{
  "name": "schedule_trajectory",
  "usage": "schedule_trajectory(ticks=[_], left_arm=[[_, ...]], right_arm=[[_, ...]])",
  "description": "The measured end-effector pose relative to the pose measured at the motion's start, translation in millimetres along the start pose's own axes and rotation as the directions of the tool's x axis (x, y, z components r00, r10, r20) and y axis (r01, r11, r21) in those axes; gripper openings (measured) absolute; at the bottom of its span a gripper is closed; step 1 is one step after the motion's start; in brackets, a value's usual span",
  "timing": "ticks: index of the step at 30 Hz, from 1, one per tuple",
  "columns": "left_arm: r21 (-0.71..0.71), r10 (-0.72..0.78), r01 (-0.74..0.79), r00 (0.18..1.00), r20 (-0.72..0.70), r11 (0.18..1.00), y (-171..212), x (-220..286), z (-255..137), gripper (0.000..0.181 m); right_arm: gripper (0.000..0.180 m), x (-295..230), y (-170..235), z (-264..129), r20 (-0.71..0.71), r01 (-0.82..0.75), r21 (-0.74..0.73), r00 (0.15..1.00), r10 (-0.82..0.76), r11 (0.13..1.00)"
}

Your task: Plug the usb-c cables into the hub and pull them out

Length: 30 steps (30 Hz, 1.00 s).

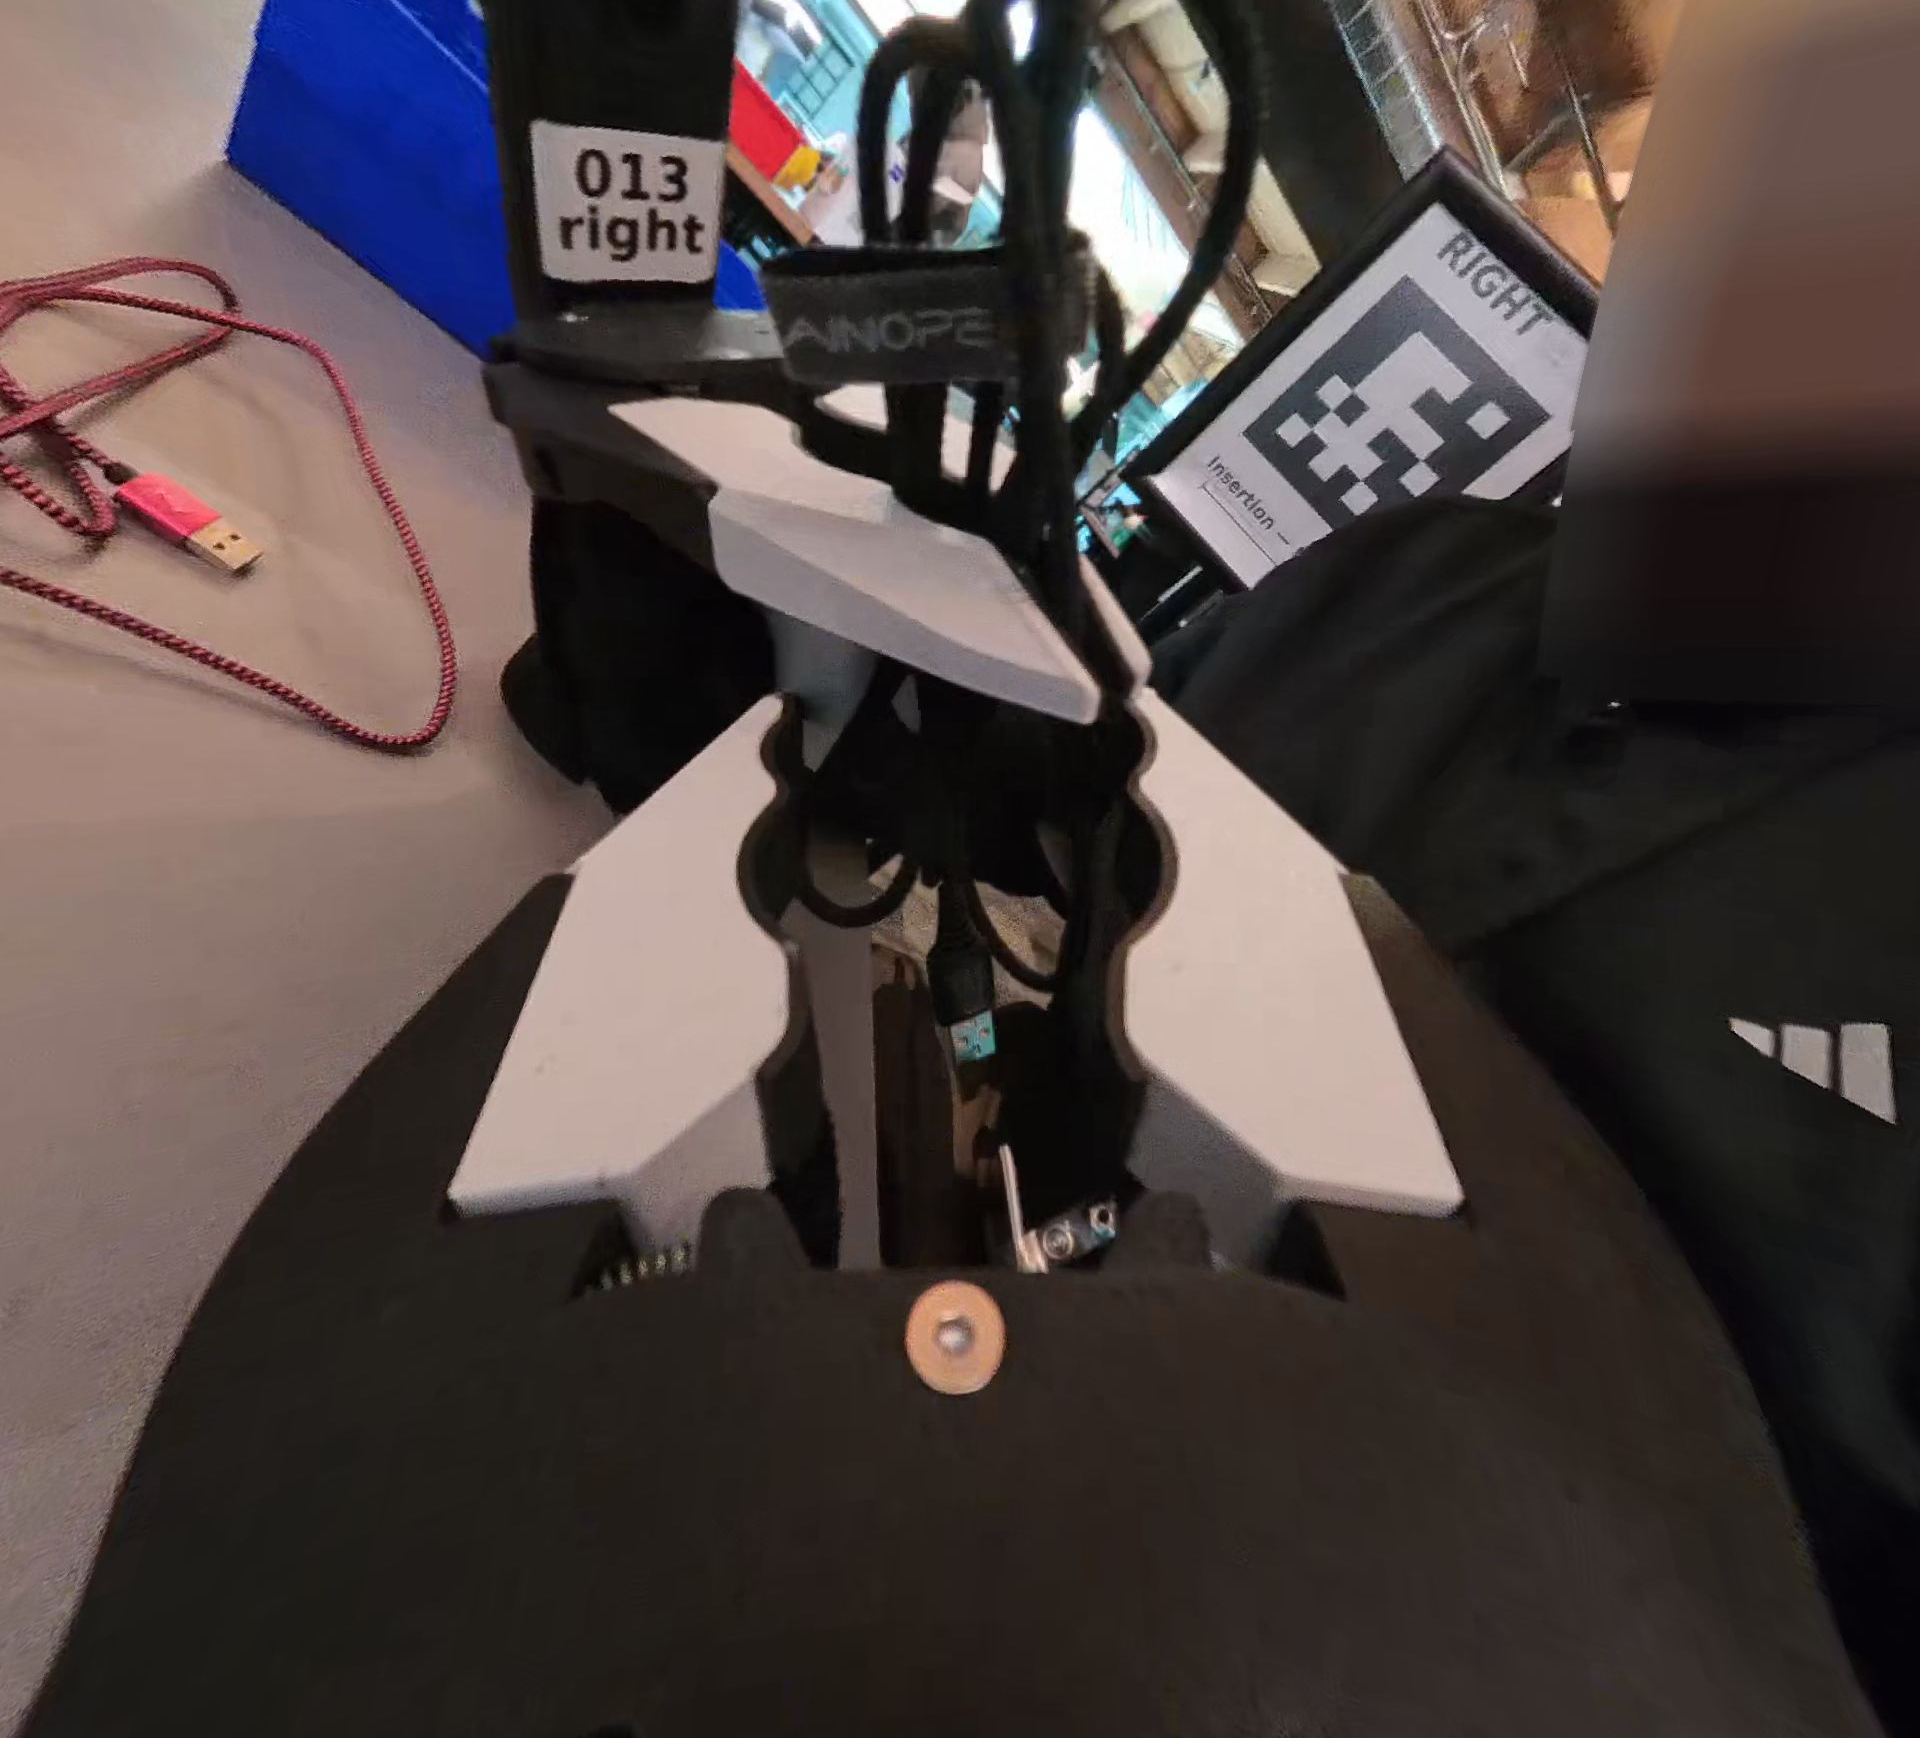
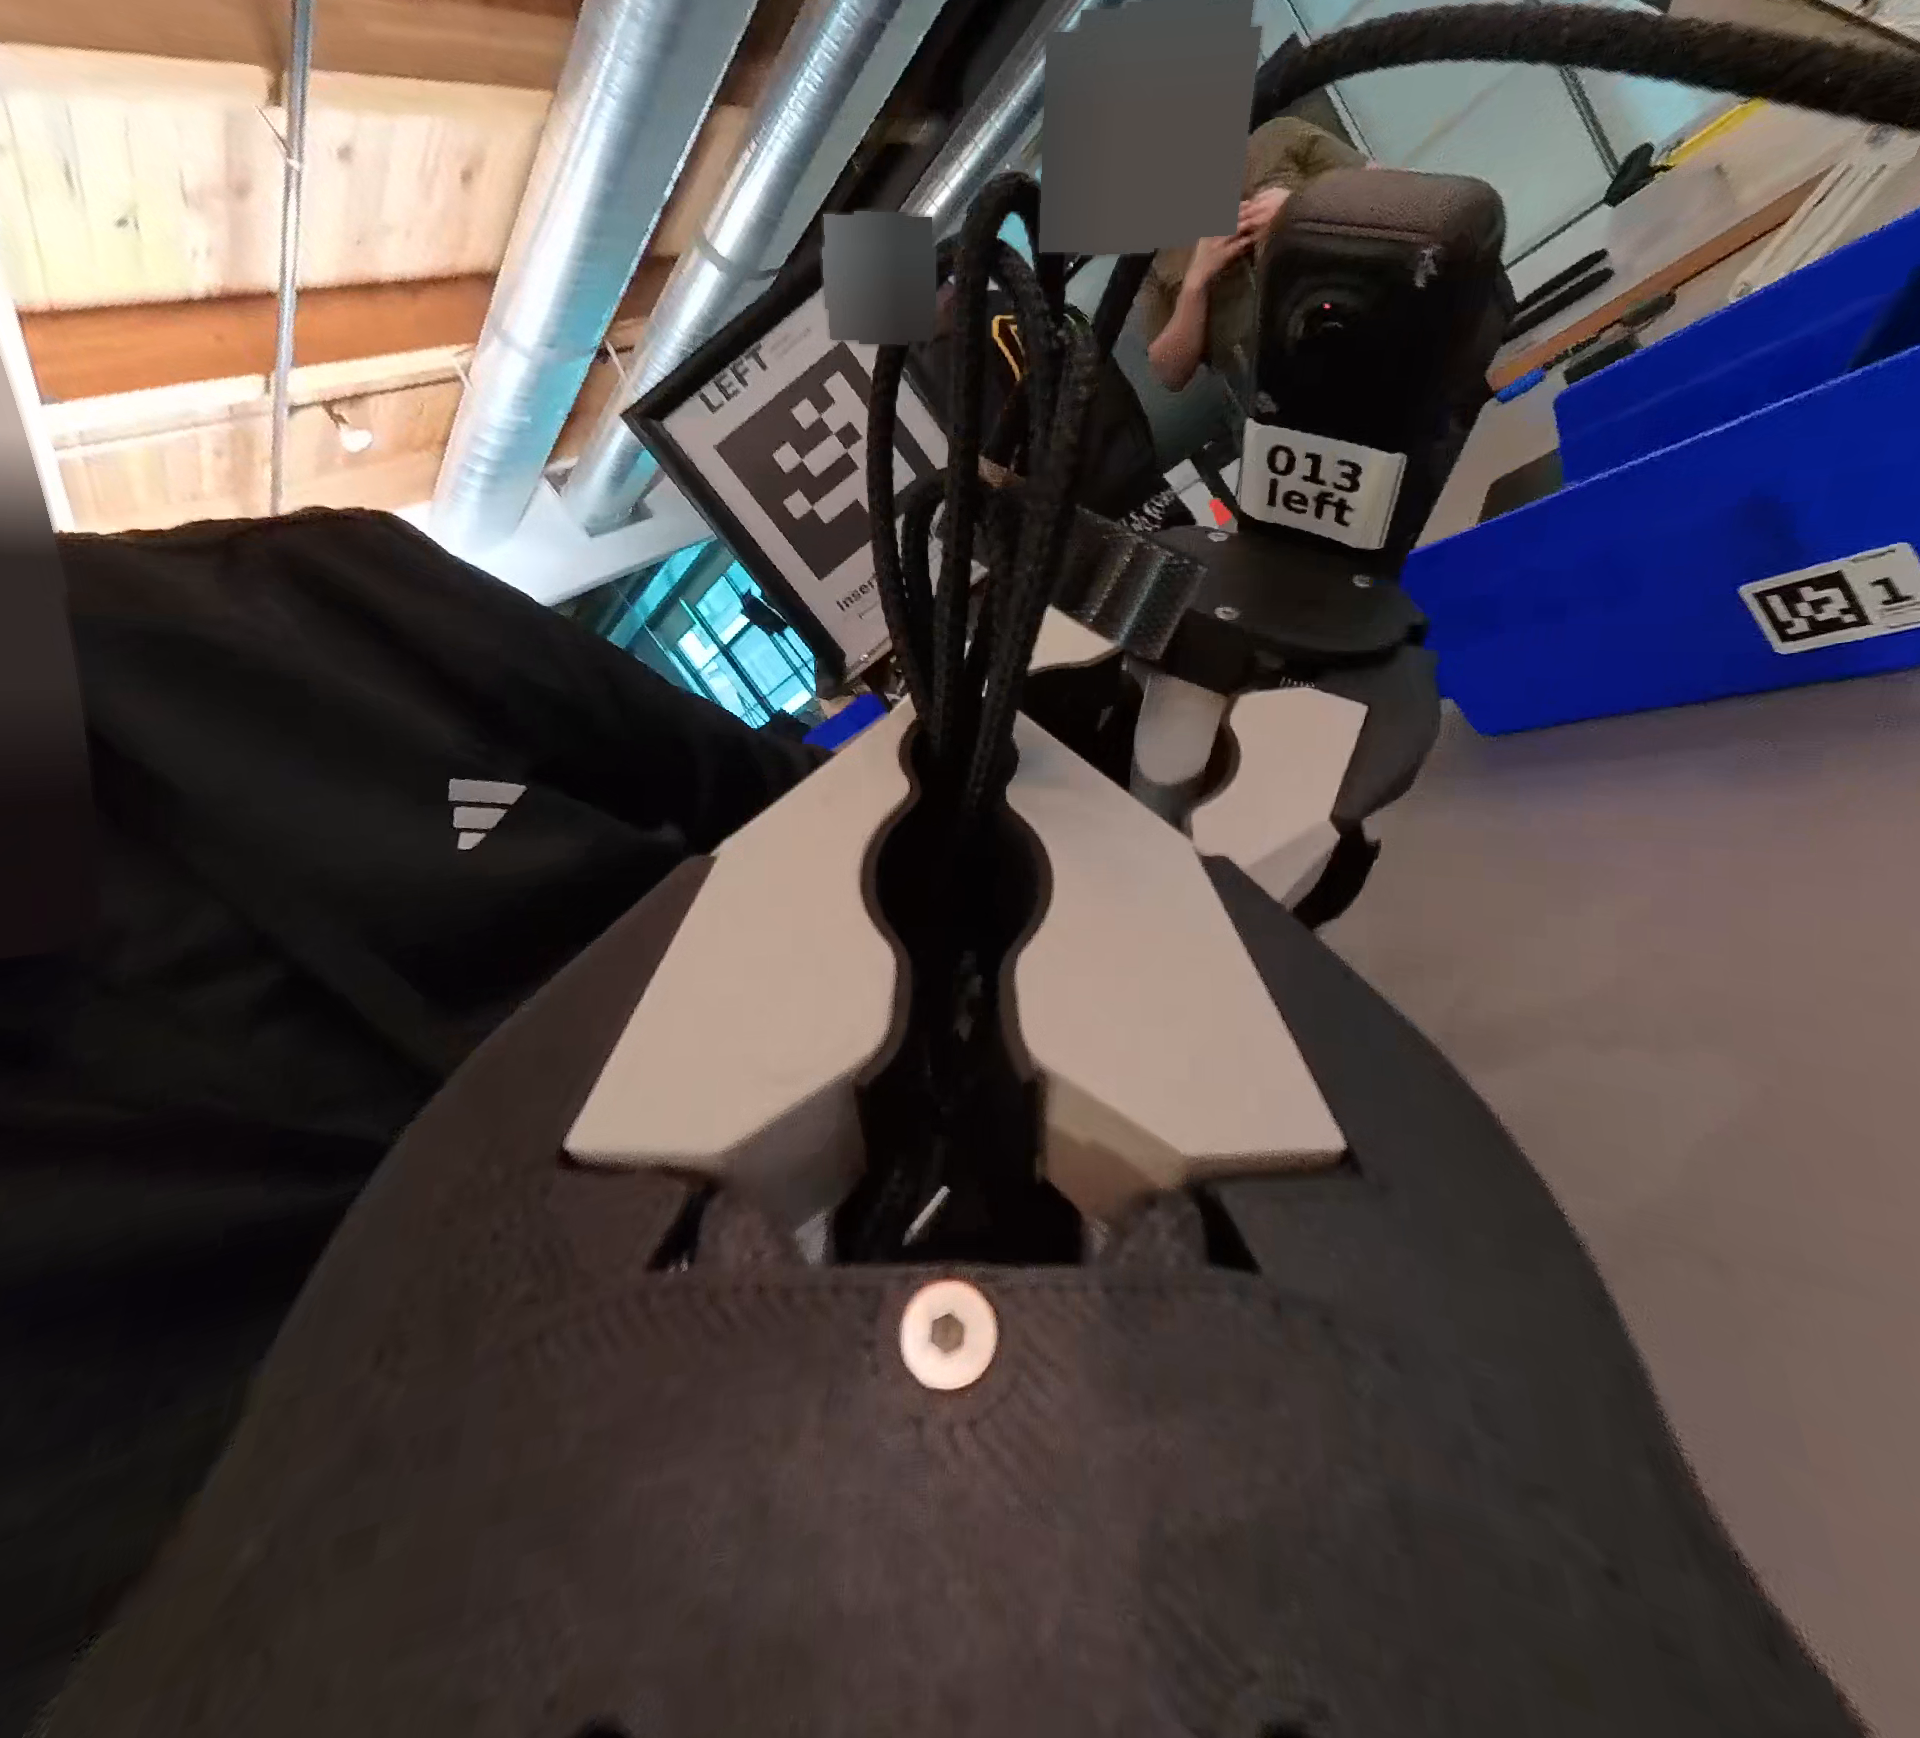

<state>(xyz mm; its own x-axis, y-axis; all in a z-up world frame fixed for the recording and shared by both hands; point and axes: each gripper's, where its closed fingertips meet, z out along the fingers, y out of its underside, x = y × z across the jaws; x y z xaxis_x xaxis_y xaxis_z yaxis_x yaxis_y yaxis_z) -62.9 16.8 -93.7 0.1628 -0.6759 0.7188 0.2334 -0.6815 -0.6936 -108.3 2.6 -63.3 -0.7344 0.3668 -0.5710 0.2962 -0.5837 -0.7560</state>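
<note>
A bundle of black braided cable (image 2: 971, 483), bound by a grey velcro strap (image 1: 883, 327), is held up off the table. My right gripper (image 2: 966, 738) is shut on the bundle, and its loops stand up past the fingertips. It also shows in the left wrist view (image 1: 1101, 701), facing me. My left gripper (image 1: 961, 712) is open, its fingers on either side of the hanging cable. A black plug with a teal insert (image 1: 971, 1044) dangles between them. The left gripper (image 2: 1273, 847) also shows open in the right wrist view. No hub is in view.
A red braided cable with a USB-A plug (image 1: 187, 525) lies on the grey table (image 1: 208, 961) at left. A blue bin (image 1: 353, 130) stands behind it and also shows in the right wrist view (image 2: 1662, 545). A framed marker sign (image 1: 1403, 400) and a person's black jacket (image 1: 1558, 857) are close by. My hands' fingertips stand some 5 cm from each other.
</note>
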Motion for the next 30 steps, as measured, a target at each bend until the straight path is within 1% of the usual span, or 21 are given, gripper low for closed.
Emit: schedule_trajectory(ticks=[1,3,5,6,7,10,12,14,16,19,24,28,29,30], left_arm=[[0.002,-0.005,0.005,1.0,0.024,1.0,1,-6,1,0.053],[-0.022,0.022,-0.02,0.996,0.092,1.0,5,-16,4,0.054],[-0.046,0.068,-0.059,0.972,0.226,0.997,6,-32,5,0.043],[-0.054,0.088,-0.076,0.957,0.278,0.996,6,-39,5,0.038],[-0.048,0.099,-0.088,0.941,0.324,0.995,4,-45,5,0.03],[-0.031,0.114,-0.11,0.927,0.359,0.993,-1,-50,3,0.03],[-0.039,0.094,-0.086,0.934,0.344,0.996,0,-50,3,0.03],[-0.045,0.062,-0.05,0.944,0.323,0.998,2,-48,2,0.03],[-0.054,0.028,-0.013,0.956,0.293,0.998,6,-45,1,0.03],[-0.048,-0.028,0.042,0.963,0.268,0.998,8,-45,-1,0.031],[-0.039,-0.037,0.048,0.966,0.258,0.998,7,-44,0,0.031],[-0.036,-0.043,0.053,0.971,0.234,0.998,10,-40,0,0.031],[-0.028,-0.054,0.061,0.975,0.217,0.998,10,-38,-1,0.029],[-0.018,-0.061,0.066,0.977,0.207,0.998,9,-38,-3,0.024]], right_arm=[[0.002,3,0,-1,-0.025,0.01,-0.004,1.0,-0.011,1.0],[0.001,12,-4,-7,-0.09,0.025,0.021,0.996,-0.023,0.999],[0.001,26,-7,-14,-0.19,0.046,0.034,0.981,-0.038,0.998],[0.001,32,-6,-15,-0.243,0.063,0.023,0.968,-0.056,0.998],[0.001,37,-7,-16,-0.285,0.078,0.024,0.956,-0.068,0.997],[0.0,44,-13,-21,-0.354,0.088,0.057,0.933,-0.062,0.994],[0.001,45,-14,-21,-0.355,0.08,0.064,0.934,-0.052,0.995],[0.001,43,-12,-20,-0.32,0.051,0.07,0.947,-0.027,0.996],[0.001,42,-8,-17,-0.304,0.041,0.041,0.952,-0.026,0.998],[0.002,43,-6,-15,-0.337,0.055,0.024,0.94,-0.044,0.998],[0.002,43,-8,-17,-0.365,0.067,0.044,0.93,-0.047,0.997],[0.003,37,-3,-17,-0.35,0.057,0.02,0.936,-0.047,0.998],[0.005,36,-3,-18,-0.334,0.046,0.022,0.942,-0.036,0.999],[0.013,32,-3,-18,-0.292,0.016,0.029,0.956,-0.007,0.999]])
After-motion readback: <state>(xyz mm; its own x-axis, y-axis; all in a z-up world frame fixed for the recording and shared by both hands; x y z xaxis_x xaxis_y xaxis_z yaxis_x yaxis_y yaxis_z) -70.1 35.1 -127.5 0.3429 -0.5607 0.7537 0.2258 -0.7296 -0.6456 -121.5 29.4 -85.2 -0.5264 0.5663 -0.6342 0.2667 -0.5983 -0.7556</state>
